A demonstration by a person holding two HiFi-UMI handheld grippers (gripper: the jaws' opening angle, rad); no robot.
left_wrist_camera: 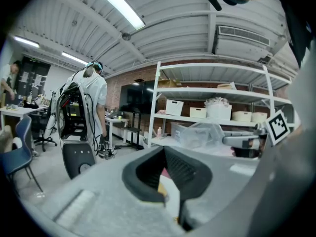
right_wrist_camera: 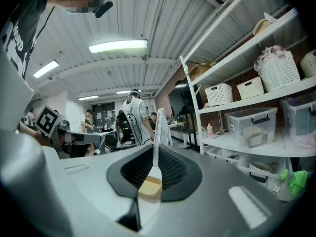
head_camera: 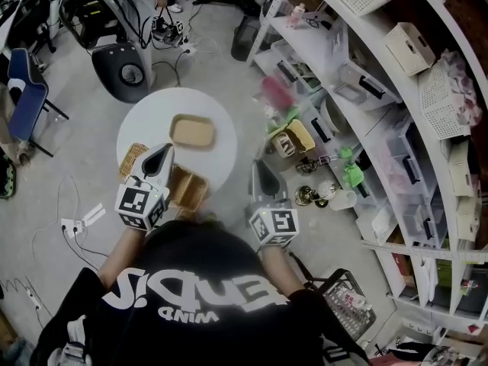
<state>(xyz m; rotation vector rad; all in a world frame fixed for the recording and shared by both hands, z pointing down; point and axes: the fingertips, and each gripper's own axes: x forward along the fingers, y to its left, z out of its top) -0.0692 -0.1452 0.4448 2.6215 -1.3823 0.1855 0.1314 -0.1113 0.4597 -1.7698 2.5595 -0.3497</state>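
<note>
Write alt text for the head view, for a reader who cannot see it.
Seen from above, a person in a black T-shirt holds the left tongs over a round white table bearing tan trays, and the right tongs just off its right edge, both closed to a point. Cluttered white shelving runs along the right.

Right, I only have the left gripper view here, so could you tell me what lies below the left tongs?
Observer: In the head view, the left gripper hangs over the near edge of a round white table.
Operator: Thank you. What is nearest to it there?
Observer: An open wooden box, just to its right at the table's near rim.
Operator: And where is the other one?
Observer: The right gripper is off the table, over the floor beside the white shelves.
</note>
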